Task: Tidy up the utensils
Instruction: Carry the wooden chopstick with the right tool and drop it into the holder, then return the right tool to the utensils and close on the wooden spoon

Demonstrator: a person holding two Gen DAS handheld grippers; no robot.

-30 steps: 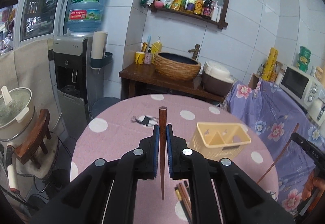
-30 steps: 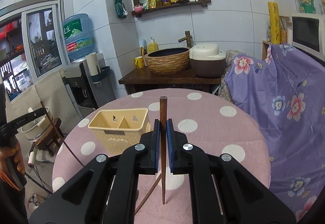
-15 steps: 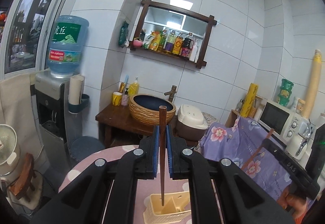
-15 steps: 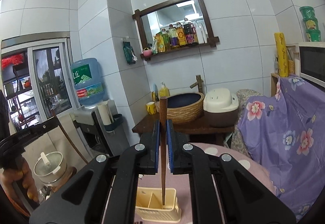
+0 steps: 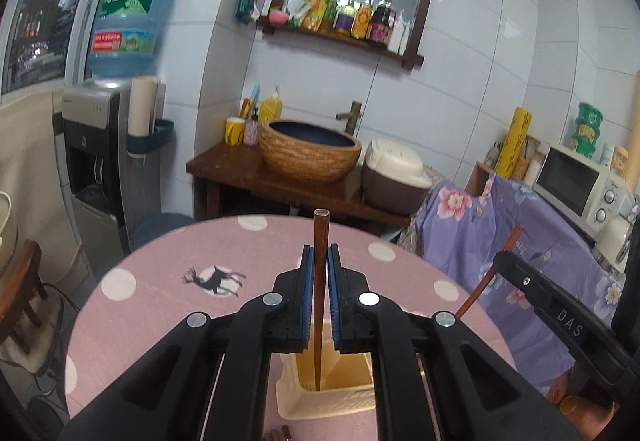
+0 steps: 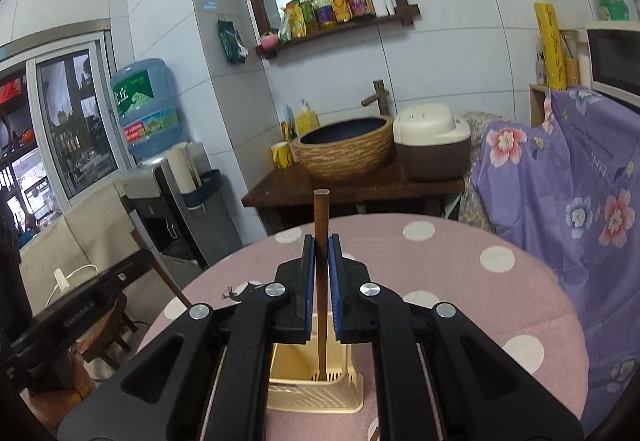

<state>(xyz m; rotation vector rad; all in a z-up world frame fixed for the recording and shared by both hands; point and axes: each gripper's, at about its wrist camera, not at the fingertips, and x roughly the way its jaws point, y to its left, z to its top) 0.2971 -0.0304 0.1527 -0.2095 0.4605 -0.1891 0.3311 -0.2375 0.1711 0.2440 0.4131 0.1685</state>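
My left gripper (image 5: 319, 255) is shut on a brown wooden chopstick (image 5: 320, 281) that stands upright, its lower tip down inside the cream plastic utensil basket (image 5: 320, 401) on the pink dotted table (image 5: 160, 273). My right gripper (image 6: 320, 245) is shut on a second brown chopstick (image 6: 321, 281), also upright, with its tip inside the same utensil basket (image 6: 316, 393). The right gripper's body (image 5: 560, 317) with its chopstick shows at the right of the left wrist view. The left gripper's body (image 6: 80, 313) shows at the left of the right wrist view.
More chopstick ends (image 5: 278, 434) lie on the table near the front edge. Behind the table stand a wooden counter with a woven basin (image 5: 310, 151) and a rice cooker (image 5: 394, 177). A purple flowered cloth (image 6: 560, 181) covers furniture at the right; a water dispenser (image 5: 104, 145) stands left.
Both grippers tilted back down toward the table and moved over the basket. The chopstick tips now sit lower inside the basket, which looks closer and larger.
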